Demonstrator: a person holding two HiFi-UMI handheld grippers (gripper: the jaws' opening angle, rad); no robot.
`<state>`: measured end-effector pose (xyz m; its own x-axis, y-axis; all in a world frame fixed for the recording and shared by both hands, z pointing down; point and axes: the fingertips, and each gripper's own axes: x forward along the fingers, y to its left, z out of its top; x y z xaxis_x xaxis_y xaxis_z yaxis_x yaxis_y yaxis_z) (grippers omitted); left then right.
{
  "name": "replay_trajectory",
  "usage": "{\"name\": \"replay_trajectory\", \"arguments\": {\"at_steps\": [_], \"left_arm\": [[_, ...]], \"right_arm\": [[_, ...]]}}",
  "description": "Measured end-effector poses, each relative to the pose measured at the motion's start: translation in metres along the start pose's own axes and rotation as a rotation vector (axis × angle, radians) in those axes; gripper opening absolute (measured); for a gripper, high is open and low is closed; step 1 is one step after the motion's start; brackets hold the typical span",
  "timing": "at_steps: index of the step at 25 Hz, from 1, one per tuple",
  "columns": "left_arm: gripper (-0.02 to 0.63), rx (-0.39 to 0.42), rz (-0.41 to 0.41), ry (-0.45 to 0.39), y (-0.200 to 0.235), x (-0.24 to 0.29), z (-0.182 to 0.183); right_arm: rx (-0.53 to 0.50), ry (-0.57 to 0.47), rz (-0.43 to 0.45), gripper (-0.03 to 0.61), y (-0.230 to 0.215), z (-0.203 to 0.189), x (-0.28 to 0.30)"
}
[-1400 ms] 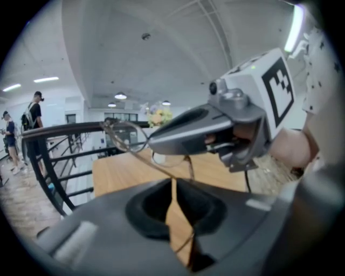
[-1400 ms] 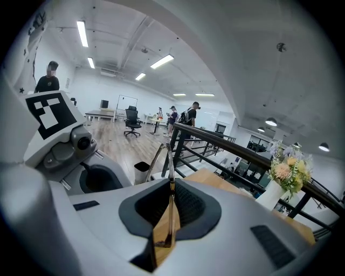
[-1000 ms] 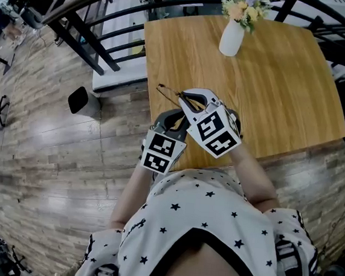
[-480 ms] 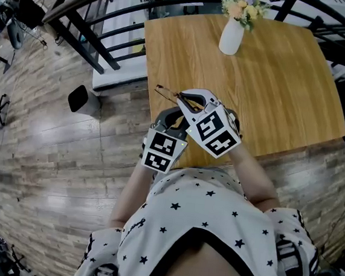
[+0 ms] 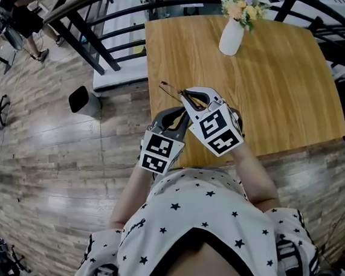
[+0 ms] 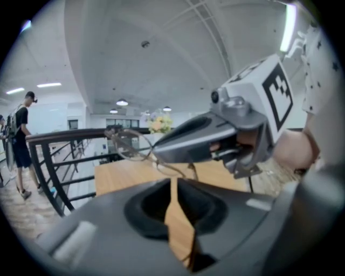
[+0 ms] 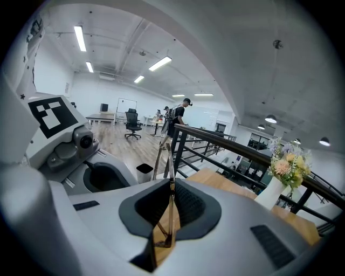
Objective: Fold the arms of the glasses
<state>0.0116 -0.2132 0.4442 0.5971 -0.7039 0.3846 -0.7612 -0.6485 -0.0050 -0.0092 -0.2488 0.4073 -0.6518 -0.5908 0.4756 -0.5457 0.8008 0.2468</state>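
Over wooden table (image 5: 287, 85), right claw (image 5: 187, 97) clamps glasses (image 5: 168, 90); left claw (image 5: 180, 111) just loosened round arm (image 6: 191, 171)

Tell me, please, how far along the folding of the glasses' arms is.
Done: the glasses are off the table, clamped edge-on in the right gripper. In hand: the left gripper sits close under them, and its jaws have just been opening. A thin arm seems to run through their gap. Left: I cannot tell that either arm lies folded flat, so the folding itself looks unfinished.
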Motion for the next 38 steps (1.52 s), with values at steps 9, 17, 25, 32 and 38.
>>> {"name": "replay_trajectory", "arguments": {"at_steps": [9, 17, 25, 32, 38], "left_arm": [[0.048, -0.068, 0.031, -0.034, 0.012, -0.016, -0.003], [0.076, -0.140, 0.058, -0.053, 0.023, -0.028, -0.010], [0.123, -0.157, 0.064, -0.046, 0.022, -0.034, -0.020], [0.132, -0.158, 0.072, -0.035, 0.019, -0.033, -0.026], [0.132, -0.163, 0.080, -0.036, 0.020, -0.033, -0.028]], "right_arm": [[0.003, 0.016, -0.080, 0.032, -0.025, -0.005, -0.007], [0.024, -0.011, -0.143, 0.032, -0.050, 0.000, -0.014], [0.023, -0.048, -0.182, 0.032, -0.060, 0.013, -0.023], [0.019, -0.081, -0.195, 0.032, -0.061, 0.027, -0.032], [0.010, -0.097, -0.190, 0.032, -0.054, 0.032, -0.036]]}}
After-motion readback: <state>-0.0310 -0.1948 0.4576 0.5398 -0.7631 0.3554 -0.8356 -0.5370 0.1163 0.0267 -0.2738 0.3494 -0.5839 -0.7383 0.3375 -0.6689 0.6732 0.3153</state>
